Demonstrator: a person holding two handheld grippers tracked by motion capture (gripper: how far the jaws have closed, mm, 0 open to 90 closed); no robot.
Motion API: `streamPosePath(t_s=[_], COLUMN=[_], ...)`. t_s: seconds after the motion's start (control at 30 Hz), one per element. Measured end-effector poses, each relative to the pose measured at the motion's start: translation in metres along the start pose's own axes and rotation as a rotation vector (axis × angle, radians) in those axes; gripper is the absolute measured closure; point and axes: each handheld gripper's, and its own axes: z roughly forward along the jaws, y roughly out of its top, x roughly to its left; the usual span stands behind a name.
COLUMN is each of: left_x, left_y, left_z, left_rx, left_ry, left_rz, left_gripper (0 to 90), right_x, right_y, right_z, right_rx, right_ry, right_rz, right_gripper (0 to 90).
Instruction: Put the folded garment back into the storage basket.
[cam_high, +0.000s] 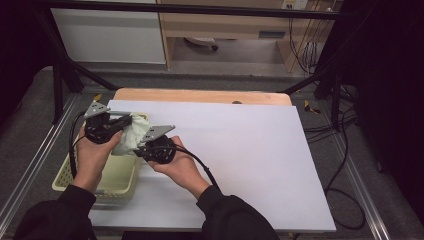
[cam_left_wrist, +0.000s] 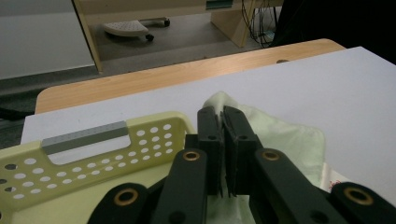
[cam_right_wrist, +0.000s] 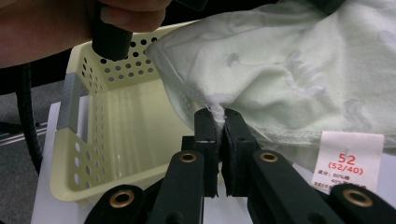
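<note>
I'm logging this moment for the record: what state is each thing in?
Left claw: shut on the green cloth.
Right claw: shut on the cloth's hem.
Green cloth: crumpled, held up at the basket's edge, label hanging out.
Basket: upright on the table, nothing visible inside.

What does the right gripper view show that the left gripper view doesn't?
Right gripper view alone: a white care label printed 52 on the pale green cloth, the inside of the yellow basket, and the other hand on a black handle. Left gripper view alone: the wooden table edge, the white sheet and the floor beyond. Shared: the cloth and the basket, and each view's own tool, right and left, shut on the cloth.
</note>
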Motion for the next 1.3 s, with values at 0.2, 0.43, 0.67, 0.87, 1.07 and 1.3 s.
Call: streamPosePath(t_s=[0.2,0.43,0.67,0.87,1.07,1.3], left_x=[0.003,0.007,0.010,0.013,0.015,0.018], left_y=[-0.001,-0.004,-0.006,-0.009,-0.011,-0.014], left_z=[-0.002,-0.003,-0.005,-0.006,-0.006,-0.006], left_rx=[0.000,0.001,0.004,0.006,0.010,0.015], left_ry=[0.009,0.019,0.025,0.030,0.033,0.040], left_rz=[0.000,-0.005,-0.008,-0.012,-0.017,-0.020], left_gripper=[86.6,86.6,86.6,86.6,86.6,86.6], right_x=[0.002,0.005,0.006,0.008,0.009,0.010], right_y=[0.003,0.005,0.006,0.006,0.005,0.004], right_z=[0.004,0.008,0.011,0.015,0.017,0.020], right_rx=[-0.001,0.002,0.004,0.009,0.012,0.013], right_ry=[0.006,0.014,0.022,0.026,0.030,0.033], right_rz=[-0.003,-0.006,-0.010,-0.011,-0.014,-0.011], right_gripper=[86.3,86.3,86.3,86.3,86.3,86.3])
